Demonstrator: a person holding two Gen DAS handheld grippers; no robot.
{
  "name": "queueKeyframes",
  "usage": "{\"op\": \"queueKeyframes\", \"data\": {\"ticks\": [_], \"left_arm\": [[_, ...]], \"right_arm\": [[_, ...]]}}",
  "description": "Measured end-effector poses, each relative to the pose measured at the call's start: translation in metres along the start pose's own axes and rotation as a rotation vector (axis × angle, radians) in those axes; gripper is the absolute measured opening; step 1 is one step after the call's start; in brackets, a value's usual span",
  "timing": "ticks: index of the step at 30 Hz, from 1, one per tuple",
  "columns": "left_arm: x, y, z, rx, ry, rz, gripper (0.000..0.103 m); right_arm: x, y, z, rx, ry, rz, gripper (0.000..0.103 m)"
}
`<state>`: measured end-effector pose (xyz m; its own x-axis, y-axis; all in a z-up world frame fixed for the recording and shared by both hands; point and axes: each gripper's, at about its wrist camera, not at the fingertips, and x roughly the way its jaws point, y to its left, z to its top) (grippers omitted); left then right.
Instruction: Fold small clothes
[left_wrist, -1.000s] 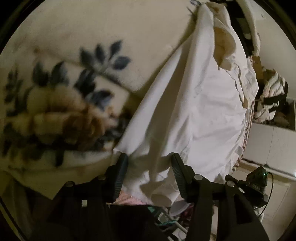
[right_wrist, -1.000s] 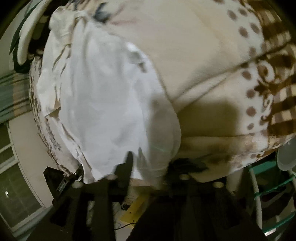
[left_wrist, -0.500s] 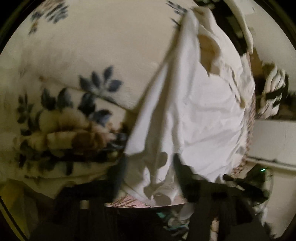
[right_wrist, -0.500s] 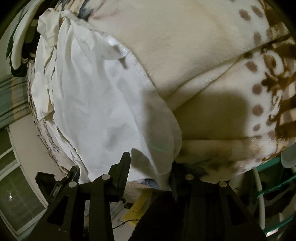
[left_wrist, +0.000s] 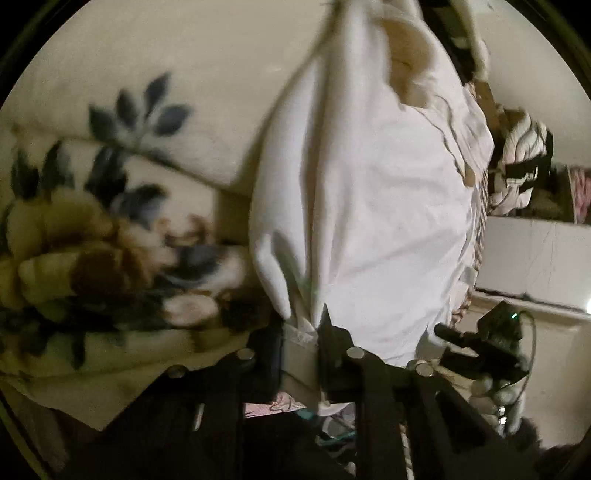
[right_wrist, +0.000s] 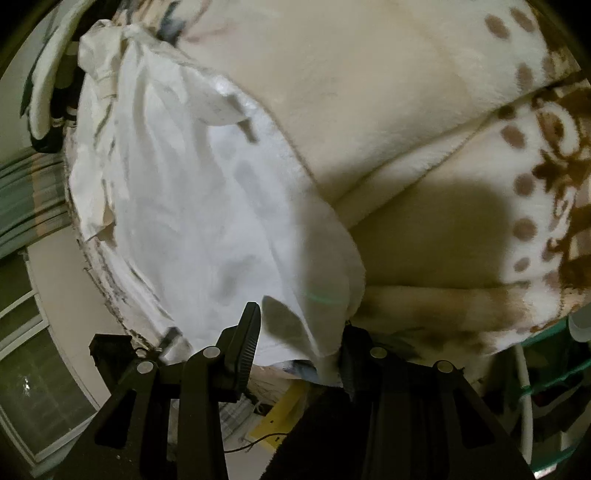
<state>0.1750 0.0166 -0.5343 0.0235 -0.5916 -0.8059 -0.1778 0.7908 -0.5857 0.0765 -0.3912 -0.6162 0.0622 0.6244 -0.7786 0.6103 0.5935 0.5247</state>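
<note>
Left gripper (left_wrist: 301, 334): jaws have just been closing, now drawn close together on a gathered bunch of the near hem of the white garment (left_wrist: 369, 206), cloth pinched between the pads; right gripper (right_wrist: 299, 339): jaws have been closing too, yet a clear gap shows between them, the garment's other near corner lying in that gap against the right-hand finger, the left-hand pad (right_wrist: 247, 339) apart from the cloth, so no firm pinch on that side can be claimed; garment: thin white fabric, creased, spread lengthwise over the edge of a bed, far end crumpled into a knot-like bundle, resting on a cream fleece blanket (left_wrist: 110, 177) with blue leaves and a brown flower; judged light, limp and quite without stiffness, likely to sag and bunch wherever unsupported, not fragile, prone to slip from a shallow grip; best held at the two near corners or along the hem, with a deep bite of several layers; surroundings: pile of clothes (left_wrist: 521, 162) at far right in the left wrist view, window (right_wrist: 33, 373) at lower left in the right wrist view.
</note>
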Motion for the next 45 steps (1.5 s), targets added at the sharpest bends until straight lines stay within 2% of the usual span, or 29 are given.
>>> {"op": "queueKeyframes", "data": {"ticks": [2,9,14,18,24,25,26,28,29,30,31,32,33,37,40,41,42,45], "left_arm": [[-0.011,-0.006,-0.003,0.005,-0.018,0.02,0.012],[-0.057,-0.009,0.001,-0.104,-0.078,-0.007,0.012],[-0.078,-0.025,0.032,-0.215,-0.12,-0.075,0.012],[-0.082,-0.042,0.084,-0.251,-0.143,-0.111,0.012],[-0.059,-0.05,0.182,-0.258,-0.158,-0.124,0.014],[-0.052,-0.047,0.199,-0.268,-0.148,-0.124,0.017],[-0.048,-0.042,0.208,-0.286,-0.133,-0.125,0.025],[-0.051,-0.038,0.214,-0.305,-0.14,-0.152,0.031],[-0.058,-0.04,0.213,-0.296,-0.169,-0.162,0.039],[-0.063,-0.041,0.209,-0.284,-0.184,-0.159,0.045],[-0.071,-0.042,0.203,-0.271,-0.202,-0.146,0.053],[-0.077,-0.043,0.196,-0.263,-0.22,-0.138,0.054],[-0.086,-0.044,0.185,-0.253,-0.24,-0.118,0.054],[-0.099,-0.059,0.151,-0.148,-0.268,0.033,0.055],[-0.079,-0.076,0.134,-0.014,-0.192,0.177,0.055],[-0.062,-0.082,0.131,0.03,-0.144,0.224,0.055],[-0.052,-0.086,0.132,0.049,-0.119,0.249,0.055],[-0.019,-0.105,0.145,0.137,-0.07,0.315,0.055]], "right_arm": [[-0.002,0.005,-0.002,-0.009,-0.01,0.021,0.009],[-0.03,0.031,-0.007,0.008,-0.049,0.131,0.007],[-0.058,0.064,0.005,0.034,-0.085,0.22,0.007],[-0.074,0.098,0.037,0.05,-0.125,0.243,0.007],[-0.083,0.14,0.121,0.022,-0.233,0.176,0.007],[-0.081,0.146,0.137,0.018,-0.244,0.175,0.007],[-0.077,0.15,0.149,0.011,-0.245,0.175,0.008],[-0.068,0.156,0.171,0.011,-0.23,0.184,0.008],[-0.066,0.158,0.178,0.017,-0.211,0.22,0.016],[-0.066,0.16,0.179,0.003,-0.208,0.243,0.038],[-0.07,0.163,0.178,-0.022,-0.22,0.263,0.05],[-0.077,0.166,0.173,-0.062,-0.248,0.261,0.067],[-0.08,0.167,0.167,-0.086,-0.261,0.243,0.074],[-0.096,0.172,0.135,-0.232,-0.313,0.082,0.074],[-0.092,0.183,0.115,-0.408,-0.294,-0.148,0.074],[-0.085,0.189,0.112,-0.462,-0.274,-0.247,0.074],[-0.075,0.197,0.109,-0.524,-0.249,-0.321,0.074],[-0.053,0.209,0.106,-0.645,-0.225,-0.432,0.073]]}}
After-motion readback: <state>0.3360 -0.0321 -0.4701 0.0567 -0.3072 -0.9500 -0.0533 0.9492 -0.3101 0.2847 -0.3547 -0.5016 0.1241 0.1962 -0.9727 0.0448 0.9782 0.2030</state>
